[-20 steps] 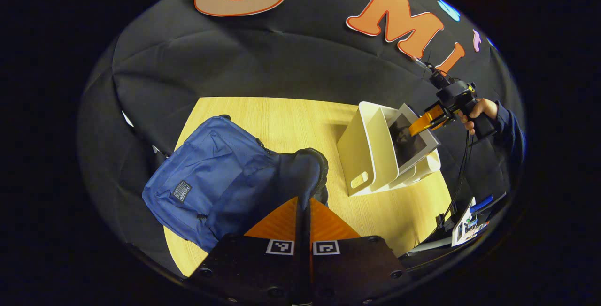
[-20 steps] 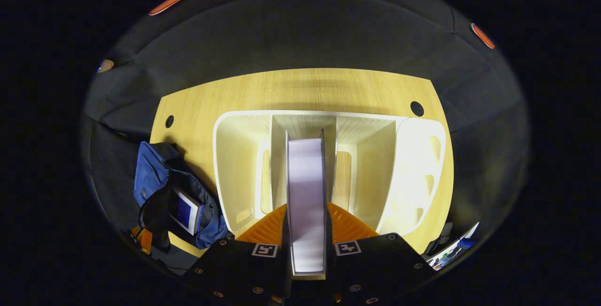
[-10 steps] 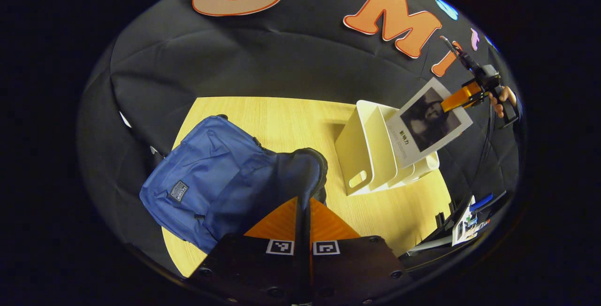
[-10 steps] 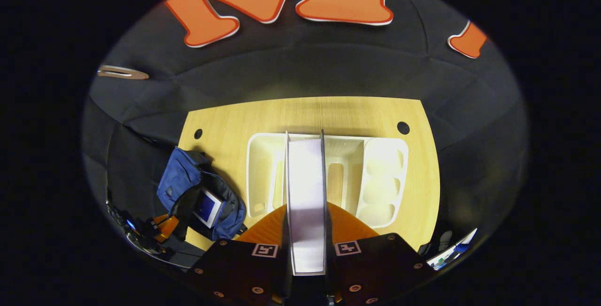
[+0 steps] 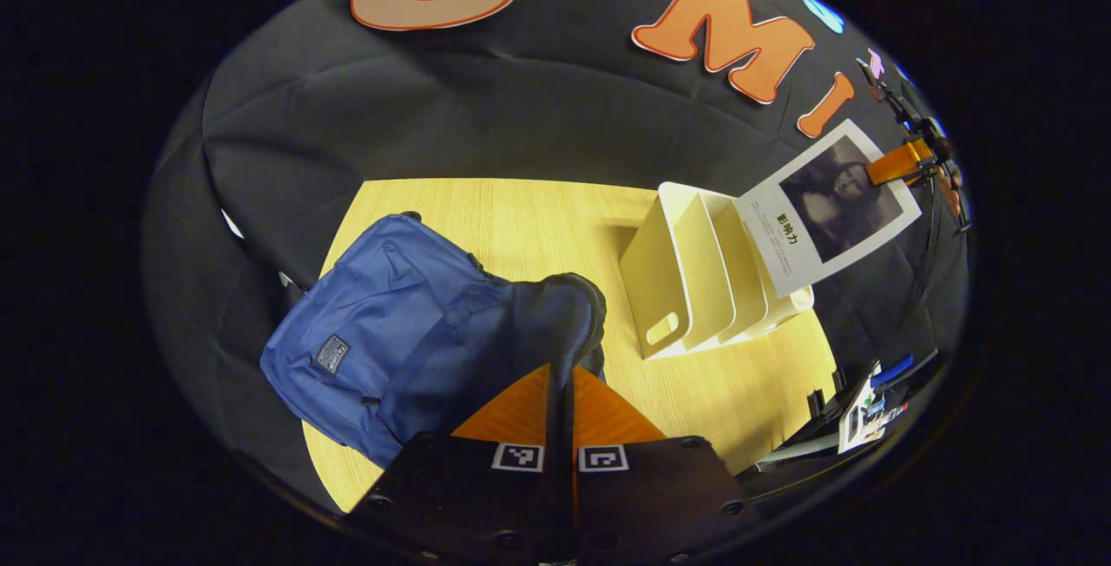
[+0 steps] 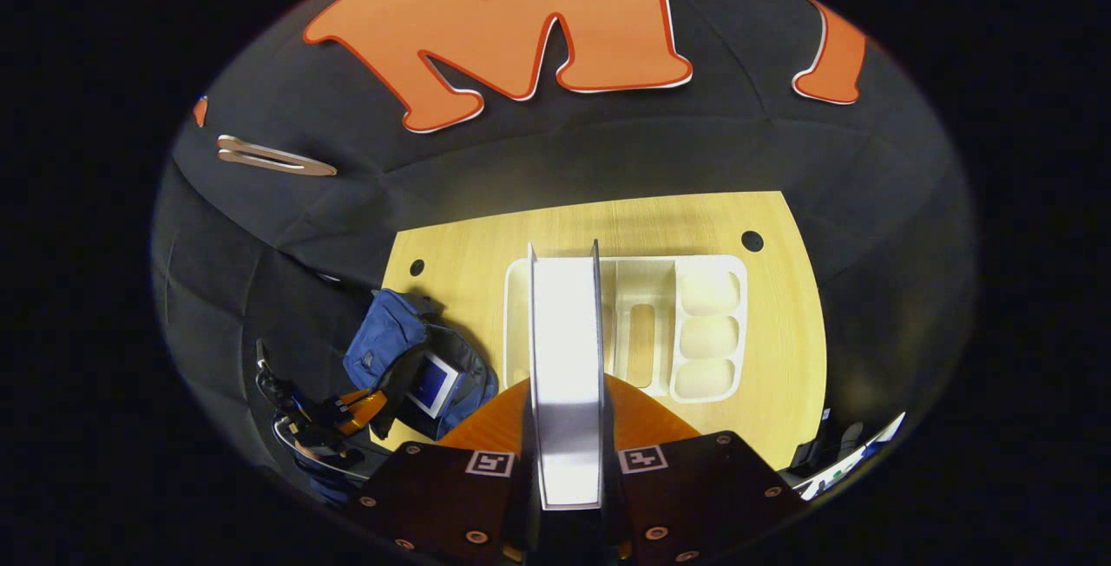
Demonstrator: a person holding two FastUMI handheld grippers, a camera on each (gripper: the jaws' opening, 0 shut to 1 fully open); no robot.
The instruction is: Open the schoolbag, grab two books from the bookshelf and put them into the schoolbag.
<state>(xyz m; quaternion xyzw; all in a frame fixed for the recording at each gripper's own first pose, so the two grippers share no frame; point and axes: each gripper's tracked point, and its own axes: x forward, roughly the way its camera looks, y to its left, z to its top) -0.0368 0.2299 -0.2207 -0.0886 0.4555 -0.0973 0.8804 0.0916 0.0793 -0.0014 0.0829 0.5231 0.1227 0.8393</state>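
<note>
The blue schoolbag (image 5: 391, 323) lies on the wooden table (image 5: 521, 219). My left gripper (image 5: 560, 372) is shut on the dark rim of its opening and holds it up. In the right gripper view the schoolbag (image 6: 391, 349) gapes open with a blue book (image 6: 431, 382) inside, and the left gripper (image 6: 351, 410) is at its edge. My right gripper (image 6: 566, 384) is shut on a second book (image 6: 566, 332), whose white page edge faces the camera. From the left gripper view this book (image 5: 829, 206), with a dark portrait cover, hangs from the right gripper (image 5: 894, 165) high above the white bookshelf (image 5: 694, 279).
The white bookshelf (image 6: 660, 332) stands at the table's right half, with upright dividers and small compartments. Two round cable holes (image 6: 752, 241) sit near the table's far edge. Papers and clutter (image 5: 864, 414) lie beyond the table's right edge.
The right gripper has lifted the book up and out of the bookshelf, which now looks smaller below it. The left gripper stays shut on the schoolbag.
</note>
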